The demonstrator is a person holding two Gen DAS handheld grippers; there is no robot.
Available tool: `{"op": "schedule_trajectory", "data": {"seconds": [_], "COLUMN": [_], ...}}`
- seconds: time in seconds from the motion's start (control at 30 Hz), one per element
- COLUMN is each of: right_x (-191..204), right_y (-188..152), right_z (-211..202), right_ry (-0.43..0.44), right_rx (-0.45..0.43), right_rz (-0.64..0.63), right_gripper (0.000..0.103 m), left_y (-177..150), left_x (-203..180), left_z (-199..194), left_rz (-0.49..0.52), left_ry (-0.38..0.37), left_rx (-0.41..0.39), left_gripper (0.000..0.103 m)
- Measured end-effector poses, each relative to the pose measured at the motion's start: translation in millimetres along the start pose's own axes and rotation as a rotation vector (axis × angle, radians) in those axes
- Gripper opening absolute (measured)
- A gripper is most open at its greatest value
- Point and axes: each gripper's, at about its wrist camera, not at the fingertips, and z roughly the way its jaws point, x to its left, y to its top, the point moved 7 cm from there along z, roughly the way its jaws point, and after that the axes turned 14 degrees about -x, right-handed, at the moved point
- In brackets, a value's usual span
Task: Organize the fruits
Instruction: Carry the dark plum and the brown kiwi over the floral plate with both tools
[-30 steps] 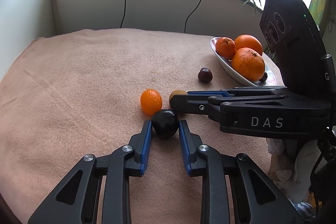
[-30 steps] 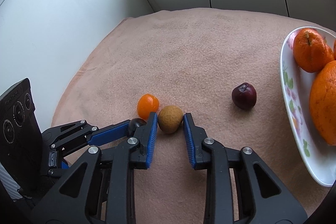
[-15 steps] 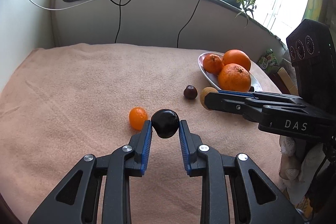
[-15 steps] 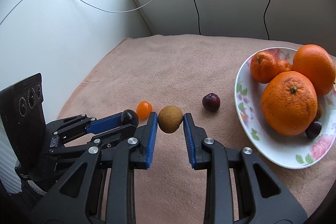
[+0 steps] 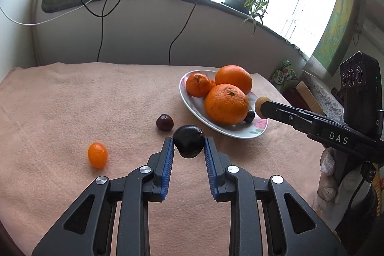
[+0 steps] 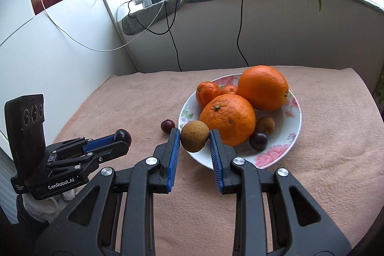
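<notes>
Right tool (image 6: pixel 194 139) clamped on longan (image 6: pixel 194 139), plate (image 6: pixel 296 122) rim right under it; left tool (image 5: pixel 188 144) grips dark plum (image 5: pixel 189 140), farther out.

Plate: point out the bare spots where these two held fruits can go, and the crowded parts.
Bare: the plate's near right rim, beside the dark cherry and brown fruit. Crowded: the middle and far side, filled by three oranges. The towel left of the plate is mostly open.
</notes>
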Motion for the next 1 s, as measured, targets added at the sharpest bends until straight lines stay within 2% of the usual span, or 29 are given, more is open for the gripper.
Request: {"op": "schedule_trajectory", "data": {"seconds": [0.5,1.0], "right_x": [-66,-82], "right_y": [3,2], "right_z": [-13,-1], "right_ry": [-0.106,-0.107], "right_rx": [-0.031,-0.022], "right_rz": [0.033,0.033], "right_gripper": [0.027,0.027], "left_y": [6,3], "left_x": [-67,-104], "left_z": [37,65], "left_rz": [0.052,0.108], "left_ry": [-0.104,-0.131], "left_rx": [0.017,0.048], "left_gripper": [0.024,0.024]}}
